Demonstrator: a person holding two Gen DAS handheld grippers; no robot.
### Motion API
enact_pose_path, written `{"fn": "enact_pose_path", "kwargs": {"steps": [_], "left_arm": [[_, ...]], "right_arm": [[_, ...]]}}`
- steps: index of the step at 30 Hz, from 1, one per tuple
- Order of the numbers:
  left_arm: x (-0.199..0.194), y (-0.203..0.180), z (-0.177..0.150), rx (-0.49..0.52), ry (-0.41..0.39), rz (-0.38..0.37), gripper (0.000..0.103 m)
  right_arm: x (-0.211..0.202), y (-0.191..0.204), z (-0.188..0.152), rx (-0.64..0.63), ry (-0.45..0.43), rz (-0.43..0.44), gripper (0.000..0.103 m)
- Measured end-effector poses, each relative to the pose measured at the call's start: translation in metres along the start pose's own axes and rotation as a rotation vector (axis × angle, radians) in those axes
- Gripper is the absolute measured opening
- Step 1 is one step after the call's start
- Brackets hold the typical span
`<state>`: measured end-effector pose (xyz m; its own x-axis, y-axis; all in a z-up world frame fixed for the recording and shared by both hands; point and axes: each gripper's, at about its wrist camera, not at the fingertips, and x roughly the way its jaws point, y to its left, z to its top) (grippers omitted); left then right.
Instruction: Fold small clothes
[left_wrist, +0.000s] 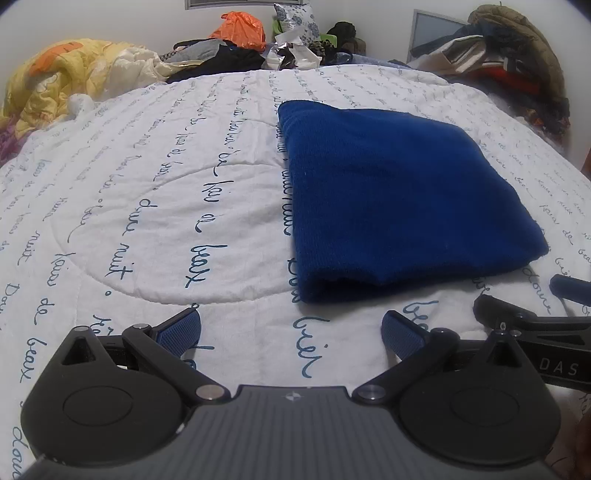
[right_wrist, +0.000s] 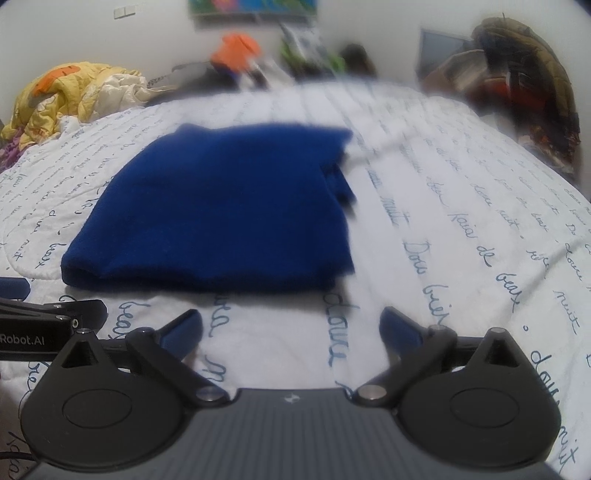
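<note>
From the left wrist we see the left gripper (left_wrist: 291, 332) spread wide, empty, over the quilt (left_wrist: 147, 206), the folded blue cloth (left_wrist: 399, 199) just ahead. From the right wrist, blurred, the right gripper (right_wrist: 290, 332) gapes empty; loose layers show at the cloth's right edge.

Blue garment (left_wrist: 399, 199) folded flat on quilt (left_wrist: 147, 206)

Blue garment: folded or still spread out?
Folded. The blue garment lies as a compact rectangle on the quilt, with a thick doubled edge along its near side.
</note>
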<state>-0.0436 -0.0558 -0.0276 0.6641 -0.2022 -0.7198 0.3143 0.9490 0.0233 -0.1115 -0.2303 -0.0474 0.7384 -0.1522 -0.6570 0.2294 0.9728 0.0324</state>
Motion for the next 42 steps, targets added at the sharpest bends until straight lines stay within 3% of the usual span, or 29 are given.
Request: {"fn": "enact_pose_path", "kwargs": {"steps": [27, 42], "left_arm": [[0.0, 0.001, 0.003, -0.003, 0.025, -0.01, 0.103], [-0.011, 0.004, 0.003, -0.031, 0.042, 0.008, 0.103]], "right_arm": [[-0.001, 0.0, 0.002, -0.012, 0.027, 0.015, 0.103], [-0.01, -0.011, 0.009, 0.075, 0.088, 0.06, 0.103]]}}
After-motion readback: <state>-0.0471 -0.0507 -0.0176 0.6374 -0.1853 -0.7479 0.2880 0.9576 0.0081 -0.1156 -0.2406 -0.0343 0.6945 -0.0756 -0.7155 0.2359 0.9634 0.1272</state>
